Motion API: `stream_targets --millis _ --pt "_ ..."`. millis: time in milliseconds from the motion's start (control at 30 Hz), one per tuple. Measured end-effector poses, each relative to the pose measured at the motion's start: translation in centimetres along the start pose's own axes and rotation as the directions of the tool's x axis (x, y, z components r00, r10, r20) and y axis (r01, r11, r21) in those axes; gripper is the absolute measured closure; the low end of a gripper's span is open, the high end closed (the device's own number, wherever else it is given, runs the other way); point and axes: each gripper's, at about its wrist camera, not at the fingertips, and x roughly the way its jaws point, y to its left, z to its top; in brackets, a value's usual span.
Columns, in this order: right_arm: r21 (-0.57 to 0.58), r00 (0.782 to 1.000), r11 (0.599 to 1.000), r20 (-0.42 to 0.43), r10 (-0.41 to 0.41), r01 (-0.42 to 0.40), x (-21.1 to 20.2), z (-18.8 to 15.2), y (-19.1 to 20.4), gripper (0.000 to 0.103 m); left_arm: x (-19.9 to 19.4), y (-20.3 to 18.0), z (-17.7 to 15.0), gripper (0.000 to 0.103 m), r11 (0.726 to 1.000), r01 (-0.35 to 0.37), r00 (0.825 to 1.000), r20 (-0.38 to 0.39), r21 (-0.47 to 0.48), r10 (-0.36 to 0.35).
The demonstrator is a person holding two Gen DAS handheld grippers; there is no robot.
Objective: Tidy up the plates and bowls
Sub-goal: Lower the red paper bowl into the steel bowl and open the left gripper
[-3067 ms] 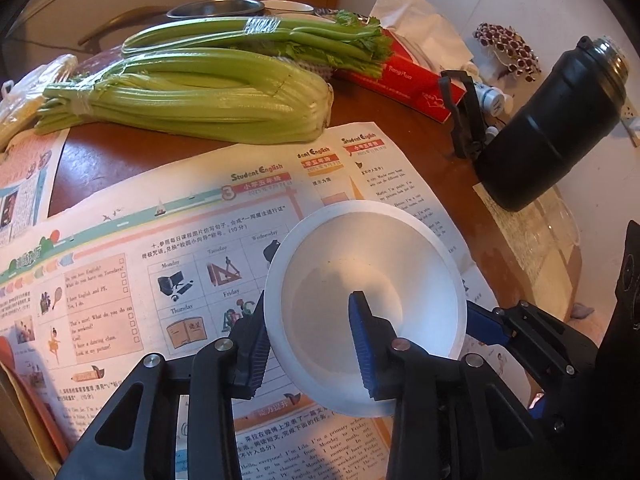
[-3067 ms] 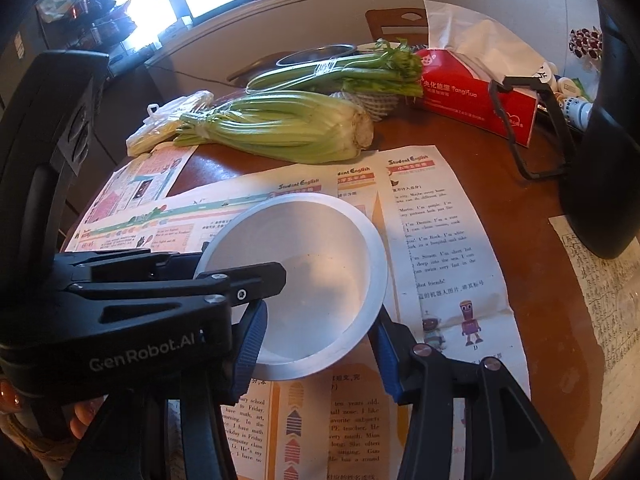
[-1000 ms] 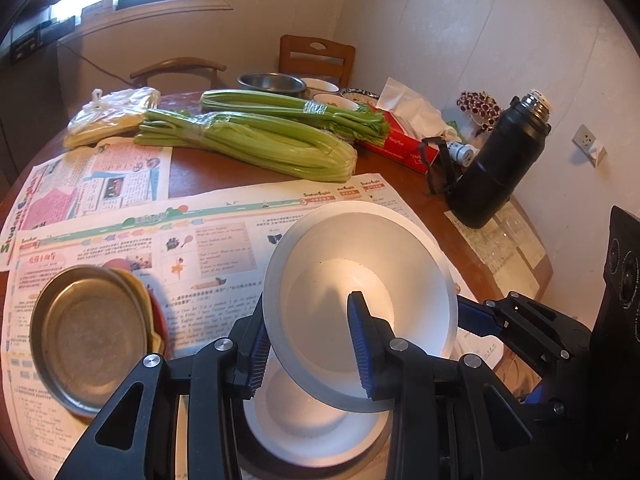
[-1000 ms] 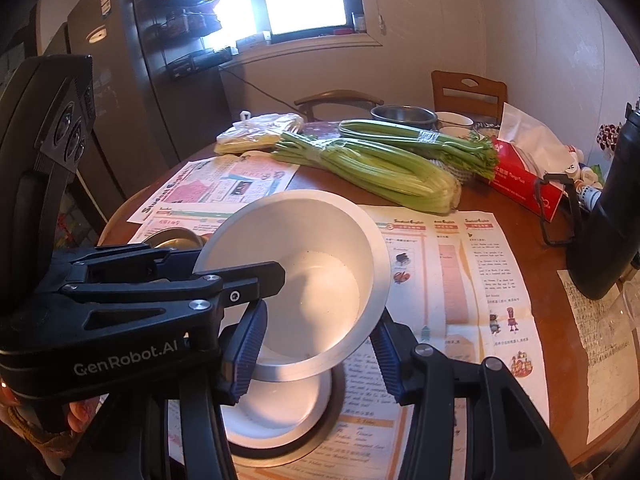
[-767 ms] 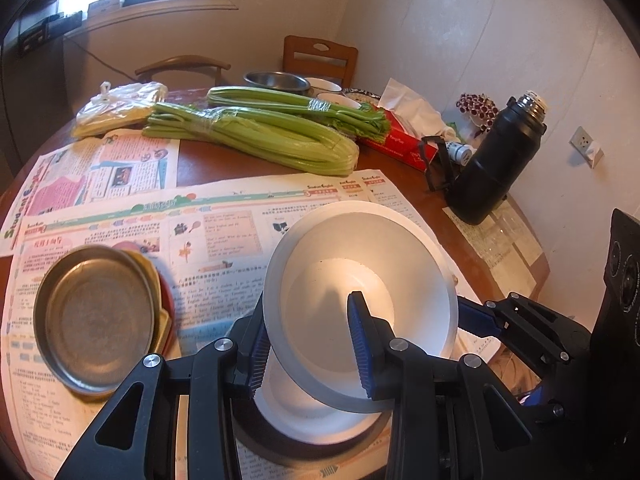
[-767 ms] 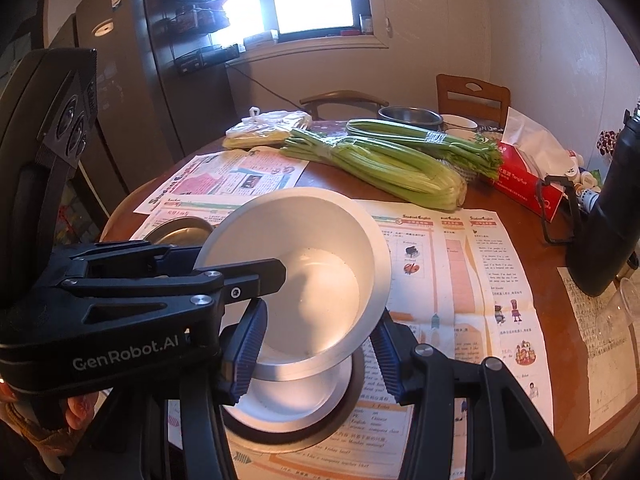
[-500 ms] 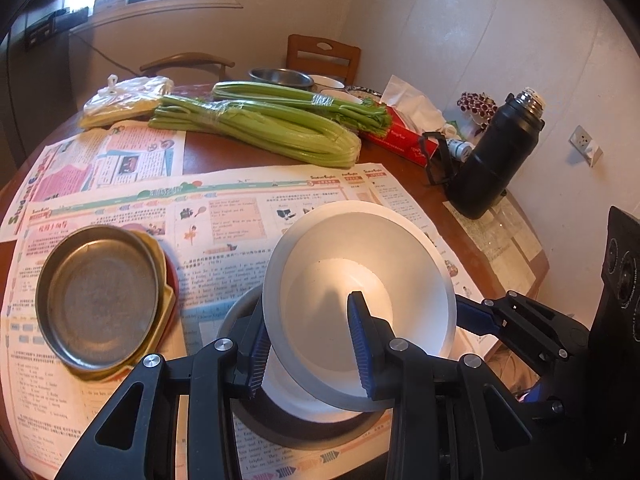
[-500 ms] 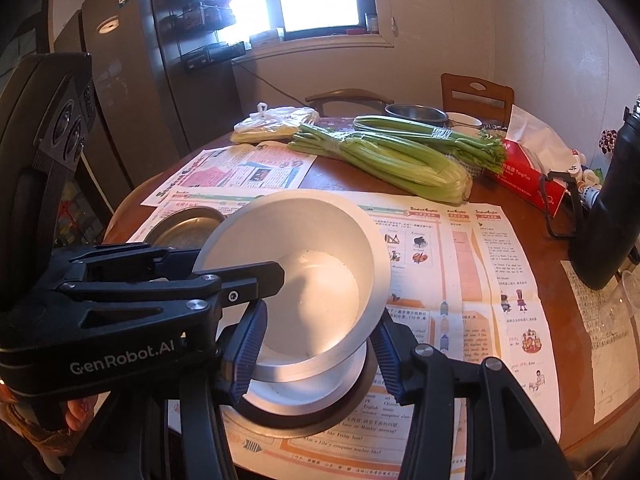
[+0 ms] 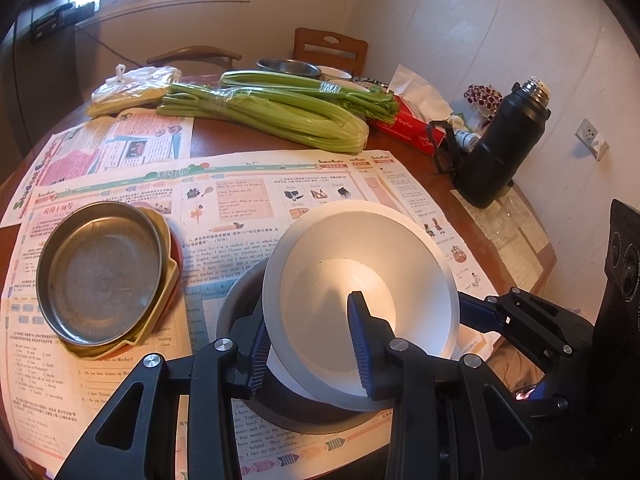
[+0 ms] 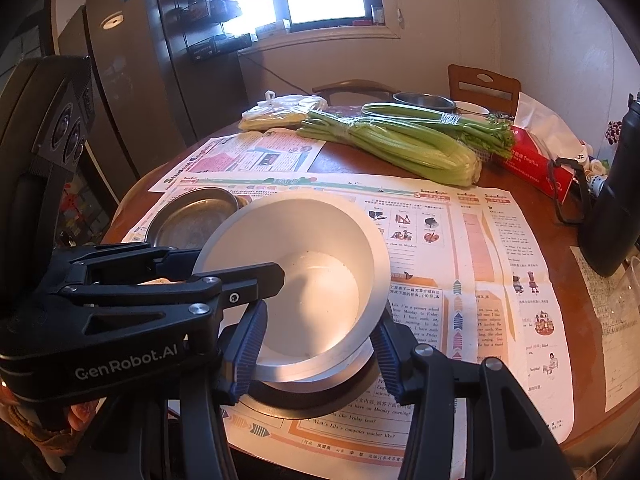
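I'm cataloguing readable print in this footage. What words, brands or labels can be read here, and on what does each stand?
"GenRobot.AI": on the left gripper's body.
"Student English": heading on the newspaper spread on the table.
"TongYue", roughly: on the red tissue box; its other characters are too blurred.
"Monday", "Friday", "Lila's computer teacher": scraps of newspaper text by the white bowl; the rest is too small.

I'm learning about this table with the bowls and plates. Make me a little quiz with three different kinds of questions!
1. True or false: both grippers hold the white bowl.
2. What green vegetable lies behind the newspaper?
3. The metal plate sits on: A) other plates, B) a chair, C) the flask.

Key: 1 true; 2 celery; 3 A.
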Motion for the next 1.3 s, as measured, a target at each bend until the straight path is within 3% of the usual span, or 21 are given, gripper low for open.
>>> stream_targets --millis 1300 --pt "-0.009 0.997 1.0 -0.076 0.006 -0.007 2.4 -1.2 -0.7 0.051 2.8 1.2 -0.9 0.067 0.999 -0.054 0.996 -0.067 -0.004 0.054"
